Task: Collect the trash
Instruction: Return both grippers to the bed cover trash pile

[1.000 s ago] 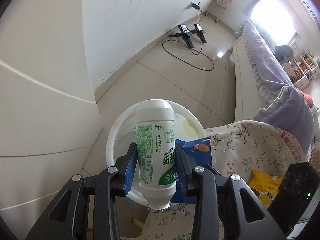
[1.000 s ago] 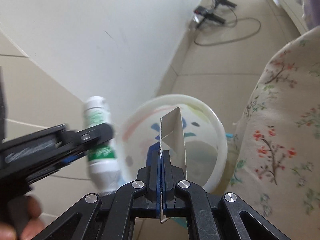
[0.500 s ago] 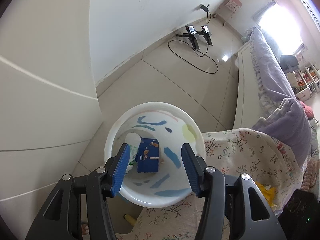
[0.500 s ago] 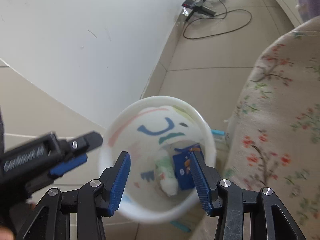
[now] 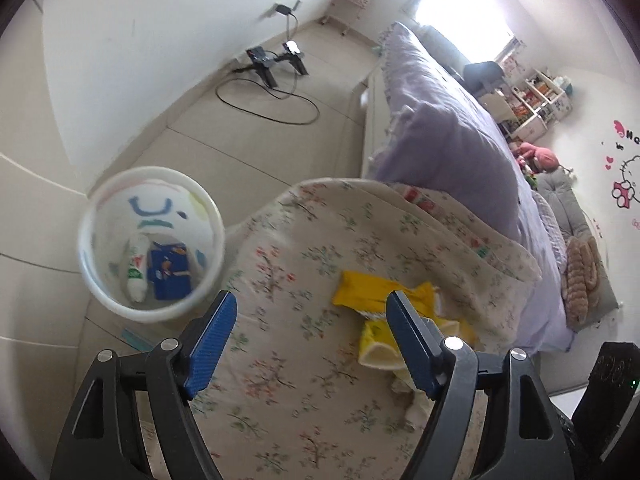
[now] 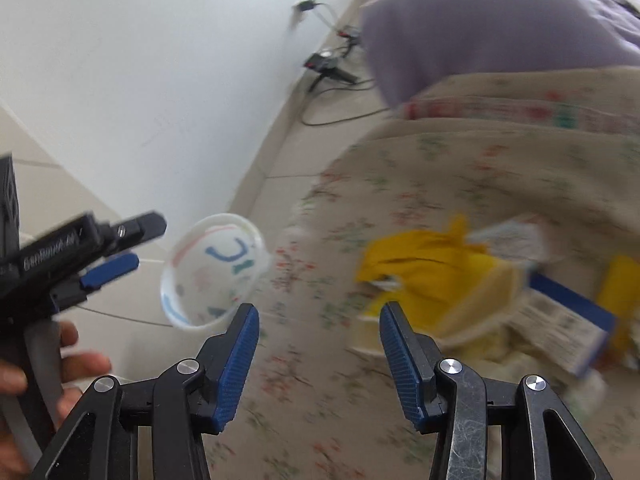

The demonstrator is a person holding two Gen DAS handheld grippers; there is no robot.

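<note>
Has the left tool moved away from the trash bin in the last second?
Yes. The left tool has swung right, off the white bin, and now hangs open over the floral cloth near the yellow wrappers.

One white trash bin [image 5: 98, 292] is standing on the floor beside the bed. Two things are lying inside it: one white and green bottle [image 5: 135, 270] and one blue carton [image 5: 170, 276]. Two grippers are showing, the left gripper [image 5: 310, 338] and the right gripper [image 6: 318, 346], each spreading two blue fingers [image 5: 210, 338]. On the one floral bedspread [image 5: 288, 364], one yellow wrapper [image 5: 370, 292] is lying over a blurred pile of more trash; the right wrist view is showing one blue-edged box [image 6: 560, 320] in it, the rest too smeared to count. One lilac pillow [image 5: 444, 140] is sitting behind.
</note>
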